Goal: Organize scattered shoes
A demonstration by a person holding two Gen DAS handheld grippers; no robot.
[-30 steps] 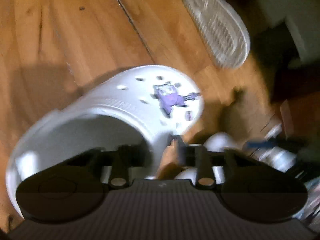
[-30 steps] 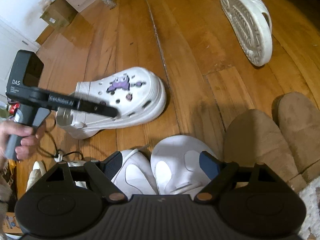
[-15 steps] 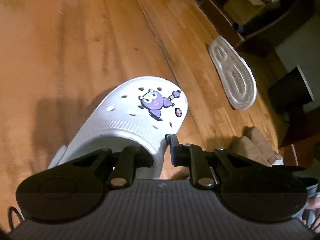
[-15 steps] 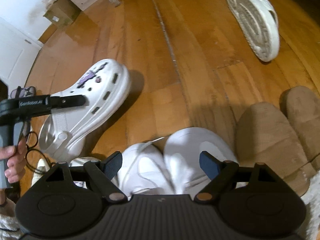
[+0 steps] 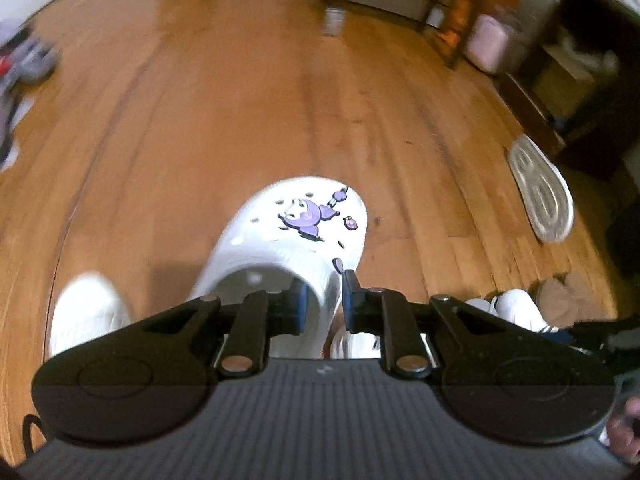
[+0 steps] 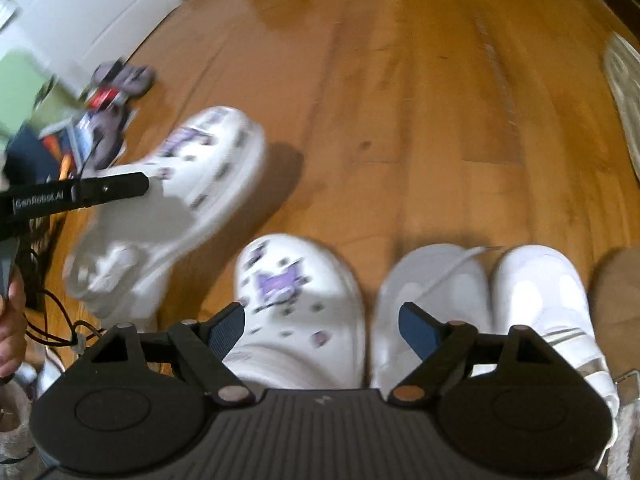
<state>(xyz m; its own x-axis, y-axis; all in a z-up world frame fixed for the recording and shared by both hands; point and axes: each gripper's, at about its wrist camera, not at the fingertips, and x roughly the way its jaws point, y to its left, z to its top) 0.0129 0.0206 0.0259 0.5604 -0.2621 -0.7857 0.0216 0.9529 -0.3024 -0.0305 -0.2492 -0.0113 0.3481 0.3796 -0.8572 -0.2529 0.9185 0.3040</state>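
Your left gripper [image 5: 322, 300] pinches the smooth collar of a white foam clog [image 5: 296, 236] with a purple charm, lifted off the wooden floor [image 6: 400, 120]. Its matching clog [image 6: 296, 304] sits beside white sneakers [image 6: 480, 300]. Your right gripper [image 6: 322, 328] hangs open above that matching clog.

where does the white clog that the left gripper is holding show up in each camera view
Left wrist: held clog at centre, its collar pinched in the left gripper.
Right wrist: same clog at left, tilted, off the floor.
Shared landmark: the upturned pale sole, at right in left wrist, at the right edge in right wrist.
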